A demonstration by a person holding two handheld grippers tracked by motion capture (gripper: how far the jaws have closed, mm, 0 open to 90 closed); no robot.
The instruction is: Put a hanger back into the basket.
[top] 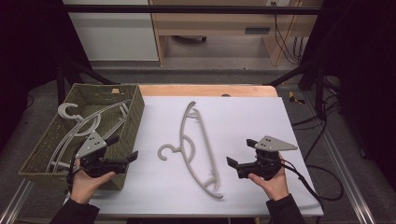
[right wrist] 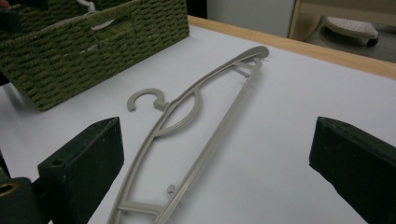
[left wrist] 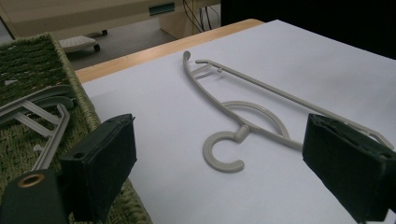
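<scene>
A grey plastic hanger [top: 206,142] lies flat on the white table top [top: 252,116], its hook pointing left. My left gripper [top: 123,148] sits by the near right corner of a green woven basket [top: 135,116], jaws wide apart with nothing between them. My right gripper [top: 241,152] hovers to the right of the hanger, open and empty, facing it. In the left gripper view the hanger [left wrist: 243,128] lies ahead beyond the open left gripper [left wrist: 222,140]. The right gripper view shows the hanger [right wrist: 161,105] running between and past the spread jaws of the right gripper [right wrist: 219,140].
Several more grey hangers [top: 79,123] lie in the basket at the table's left edge. The same basket [right wrist: 93,46] stands at the upper left of the right gripper view. A wooden strip [top: 205,90] borders the table's far side, and cables trail off to the right.
</scene>
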